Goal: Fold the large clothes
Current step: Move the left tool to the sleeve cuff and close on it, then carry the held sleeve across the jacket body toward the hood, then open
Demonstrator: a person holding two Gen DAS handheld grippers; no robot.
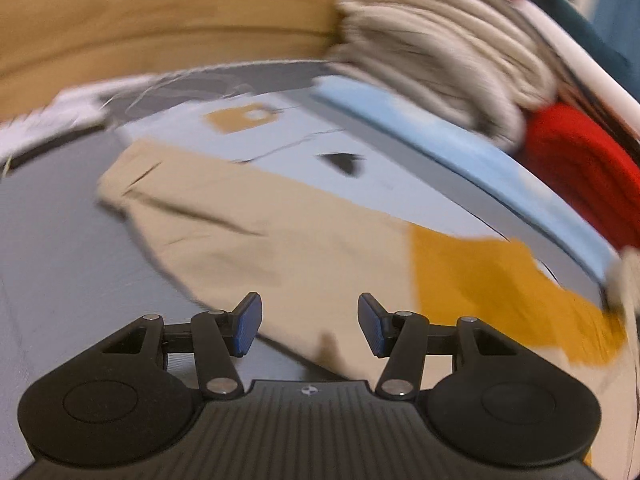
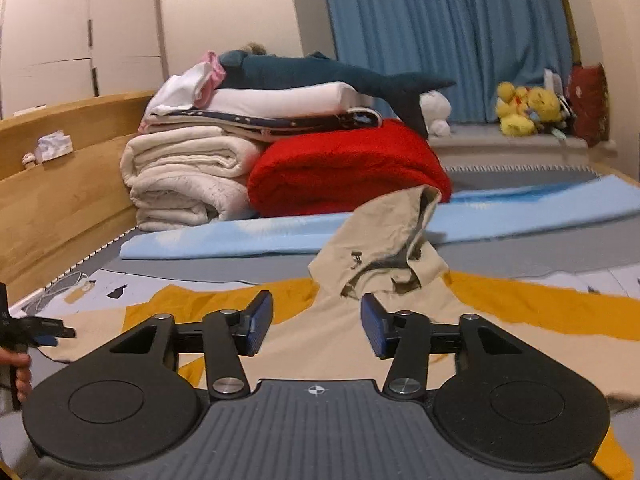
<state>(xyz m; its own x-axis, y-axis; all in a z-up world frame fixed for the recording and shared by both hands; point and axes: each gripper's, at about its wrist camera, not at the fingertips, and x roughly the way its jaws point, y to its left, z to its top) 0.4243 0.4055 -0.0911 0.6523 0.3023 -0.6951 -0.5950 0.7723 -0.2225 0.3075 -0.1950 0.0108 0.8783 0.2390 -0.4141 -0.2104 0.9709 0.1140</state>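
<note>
A beige and mustard-yellow hoodie (image 2: 344, 344) lies spread on the bed. Its beige hood (image 2: 384, 248) stands crumpled just beyond my right gripper (image 2: 316, 326), which is open and empty above the hoodie's chest. In the left wrist view, which is blurred, a beige sleeve (image 1: 224, 216) stretches away to the upper left and a mustard panel (image 1: 492, 284) lies to the right. My left gripper (image 1: 310, 324) is open and empty over the sleeve's near part. The left gripper also shows at the left edge of the right wrist view (image 2: 28, 332).
A stack of folded cream blankets (image 2: 184, 176), a red blanket (image 2: 348, 168) and a shark plush (image 2: 320, 76) stands at the back of the bed. A light blue mat (image 2: 280, 236) lies in front of it. A wooden bed rail (image 2: 60, 184) runs along the left.
</note>
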